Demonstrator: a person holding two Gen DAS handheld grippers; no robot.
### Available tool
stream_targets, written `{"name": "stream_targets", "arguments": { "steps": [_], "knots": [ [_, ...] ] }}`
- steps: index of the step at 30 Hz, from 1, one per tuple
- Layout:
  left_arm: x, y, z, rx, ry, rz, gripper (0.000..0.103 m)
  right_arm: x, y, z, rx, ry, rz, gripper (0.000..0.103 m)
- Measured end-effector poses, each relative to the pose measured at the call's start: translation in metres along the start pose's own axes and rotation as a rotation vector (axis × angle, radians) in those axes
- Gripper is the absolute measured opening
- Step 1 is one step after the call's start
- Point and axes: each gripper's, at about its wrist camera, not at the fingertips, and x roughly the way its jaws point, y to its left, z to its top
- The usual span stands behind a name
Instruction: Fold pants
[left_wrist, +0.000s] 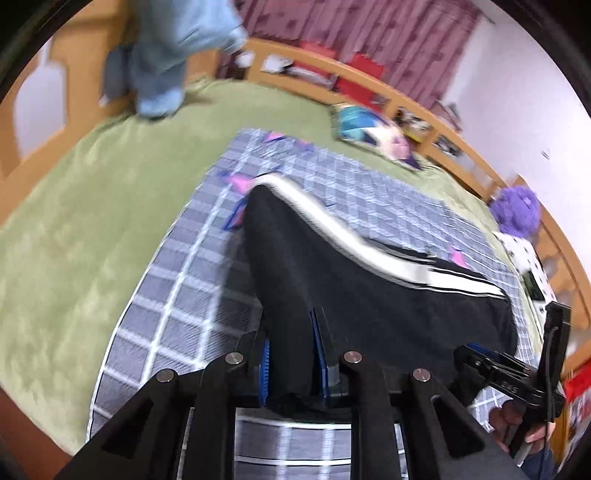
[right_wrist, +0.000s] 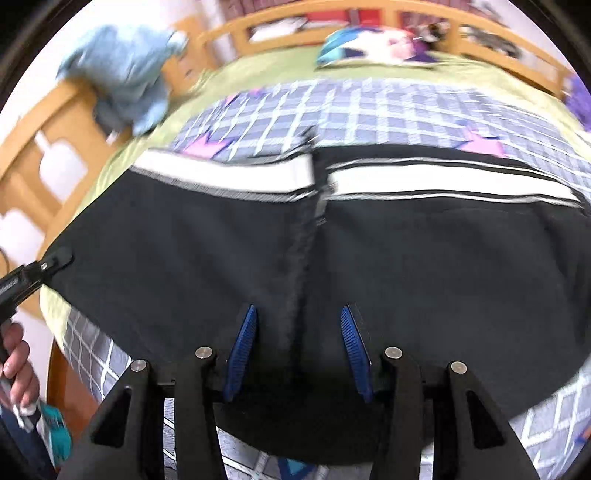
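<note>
1. The black pants (right_wrist: 424, 266) with a white side stripe (right_wrist: 443, 184) fill the middle of the right wrist view, spread across a grey checked blanket (right_wrist: 369, 110); a seam runs down the centre toward the lower frame.
2. In the left wrist view the pants (left_wrist: 351, 280) rise from the lower centre toward the middle, lifted off the blanket (left_wrist: 177, 295) near the camera, with the stripe (left_wrist: 332, 225) curving along their upper right edge.
3. The left tongs (left_wrist: 291, 362) are closed on a fold of the pants, black cloth bunched between the 2 blue pads (left_wrist: 319, 362); the left pad is mostly hidden by cloth.
4. The right tongs (right_wrist: 297, 354) stand apart, the blue pads (right_wrist: 242, 350) on either side of the seam; whether they pinch the cloth I cannot tell, since the lower hem is in shadow.
5. The left tongs (right_wrist: 40, 269) also show at the left edge of the right wrist view, at the pants' corner, with the hand (right_wrist: 16, 363) cut off below.
6. The right tongs (left_wrist: 491, 365) appear at the lower right of the left wrist view, partly cut off.
7. The blanket lies on a green bed cover (left_wrist: 74, 229).
8. Pale blue clothing (right_wrist: 125, 74), blurred, sits upper left.
9. A wooden bed frame (right_wrist: 55, 122) borders the views.
</note>
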Motion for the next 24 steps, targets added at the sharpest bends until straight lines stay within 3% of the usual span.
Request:
{"name": "stream_targets", "arguments": {
  "steps": [4, 10, 14, 18, 22, 24],
  "knots": [
    [-0.014, -0.057, 0.017, 0.112, -0.018, -0.036, 0.016, -0.039, -0.029, -0.007, 0.050, -0.129, -0.135, 0.040],
    [-0.021, -0.169, 0.018, 0.312, -0.026, -0.149, 0.015, -0.084, -0.086, -0.014, 0.110, -0.143, -0.115, 0.040],
    [0.005, -0.236, -0.005, 0.388, 0.049, -0.256, 0.015, -0.100, -0.112, -0.026, 0.115, -0.158, -0.136, 0.040],
    [0.047, -0.264, -0.034, 0.384, 0.158, -0.304, 0.016, -0.099, -0.134, -0.036, 0.140, -0.125, -0.120, 0.041],
    [0.071, -0.257, -0.049, 0.347, 0.287, -0.351, 0.019, -0.088, -0.150, -0.040, 0.167, -0.090, -0.091, 0.041],
    [0.069, -0.250, -0.050, 0.312, 0.338, -0.409, 0.027, -0.085, -0.154, -0.039, 0.174, -0.085, -0.065, 0.041]
  ]
}}
